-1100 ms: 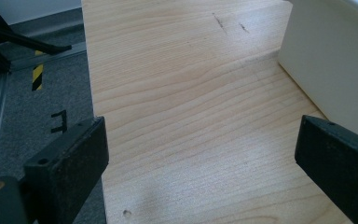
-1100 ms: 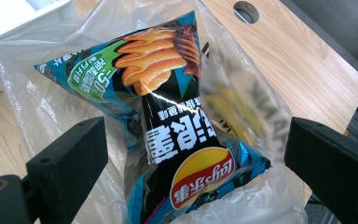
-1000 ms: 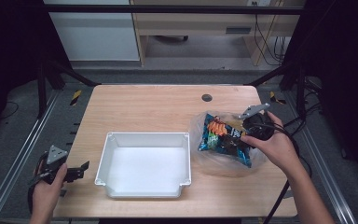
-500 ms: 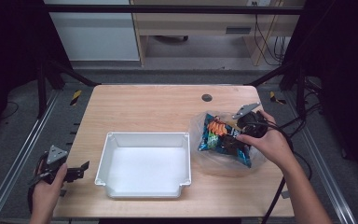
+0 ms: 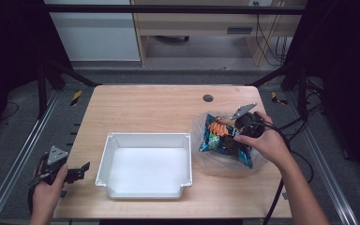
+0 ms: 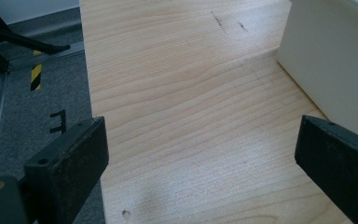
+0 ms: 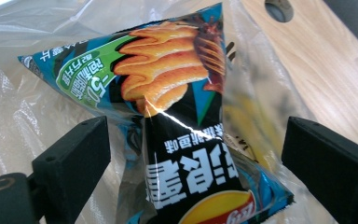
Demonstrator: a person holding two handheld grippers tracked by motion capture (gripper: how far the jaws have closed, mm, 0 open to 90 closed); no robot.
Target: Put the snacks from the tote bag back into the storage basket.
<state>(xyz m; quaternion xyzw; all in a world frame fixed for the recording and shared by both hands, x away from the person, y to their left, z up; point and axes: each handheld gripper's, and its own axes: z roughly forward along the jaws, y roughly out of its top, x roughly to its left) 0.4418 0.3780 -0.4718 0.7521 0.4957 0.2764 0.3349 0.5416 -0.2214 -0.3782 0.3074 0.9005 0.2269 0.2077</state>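
A blue and black chip bag (image 5: 220, 138) (image 7: 168, 121) lies inside a clear plastic bag (image 5: 206, 157) on the right part of the wooden table. My right gripper (image 5: 232, 139) (image 7: 193, 149) hovers over it, open, its jaws standing on either side of the chip bag. A white tray (image 5: 117, 154) sits at the table's centre front. My left gripper (image 5: 82, 169) (image 6: 200, 149) is open at the table's front left edge, pointing along bare wood with nothing between its jaws; the tray wall (image 6: 335, 70) is at its right.
A dark round hole (image 5: 208, 98) marks the table near the far edge. Cables (image 5: 304, 154) trail off the right side. A metal frame rail (image 5: 18, 154) runs along the floor at the left, with grey carpet beyond the table's edge.
My right hand and gripper have shifted slightly toward the near side over the chip bag. The left gripper has stayed put.
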